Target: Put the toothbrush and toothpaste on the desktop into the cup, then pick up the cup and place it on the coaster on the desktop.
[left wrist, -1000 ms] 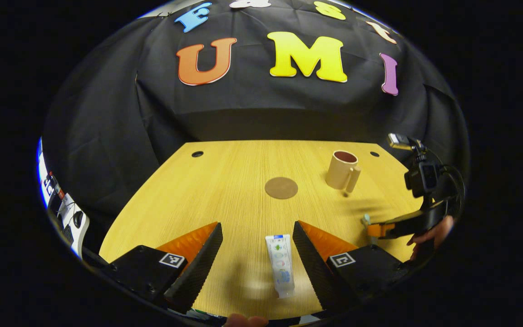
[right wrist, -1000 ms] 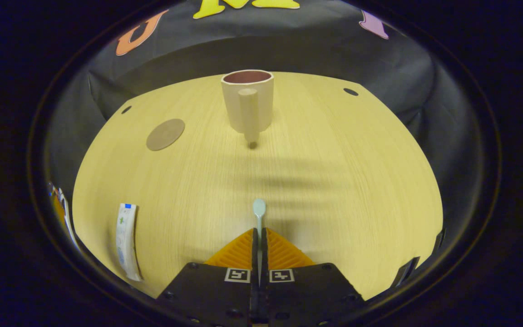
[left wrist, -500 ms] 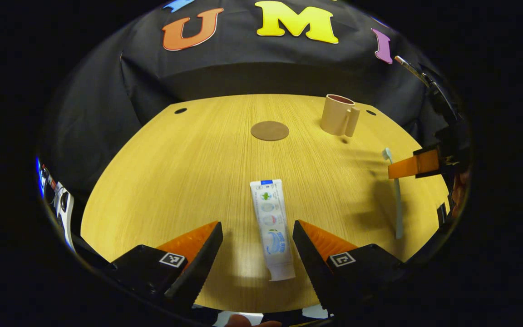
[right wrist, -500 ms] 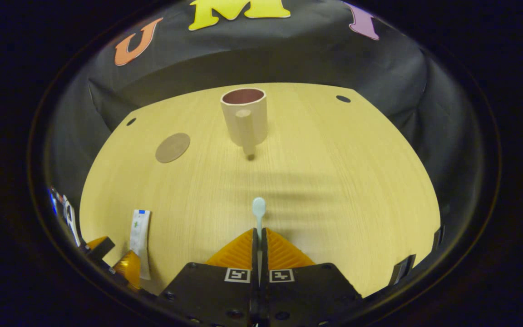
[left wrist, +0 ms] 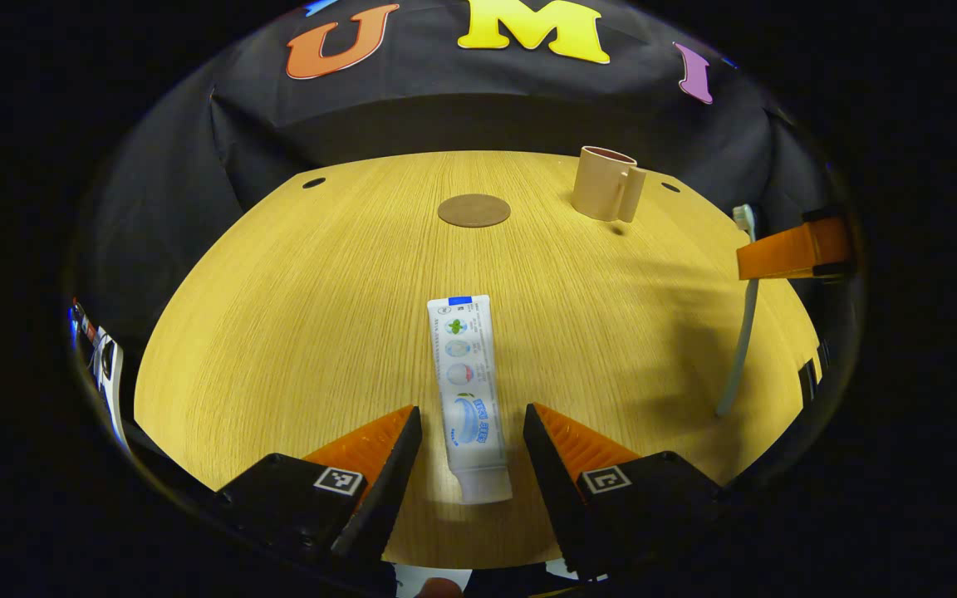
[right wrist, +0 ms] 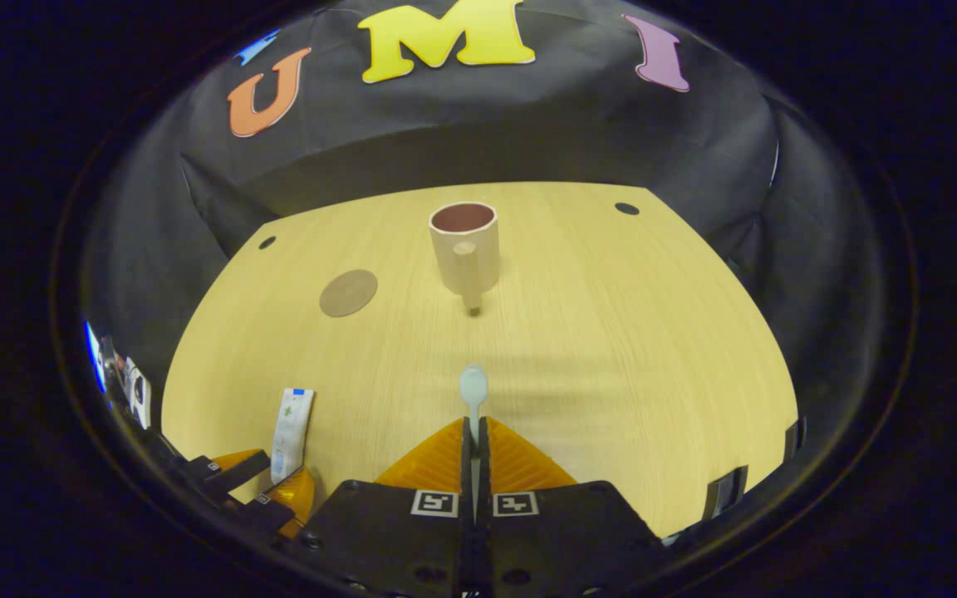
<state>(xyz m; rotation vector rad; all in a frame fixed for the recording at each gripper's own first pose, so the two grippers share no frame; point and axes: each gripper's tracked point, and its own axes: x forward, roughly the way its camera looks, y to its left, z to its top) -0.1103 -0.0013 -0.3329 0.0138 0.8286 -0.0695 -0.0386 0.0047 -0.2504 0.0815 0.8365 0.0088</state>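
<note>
Wooden worktop (left wrist: 296,316): left claw (left wrist: 468,453) has dropped, jaws released astride toothpaste (left wrist: 466,390); right claw (right wrist: 474,448) clenched on toothbrush (right wrist: 473,390), raised, cup (right wrist: 463,245) ahead.

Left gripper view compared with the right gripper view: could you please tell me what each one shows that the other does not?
Left gripper view: the toothbrush handle hanging below the shut right hand-held gripper, and the toothpaste cap end between the open left hand-held gripper fingers. Right gripper view: a look down into the cup, whose handle faces the camera. Both: cup, coaster, toothpaste, toothbrush and the desktop.
</note>
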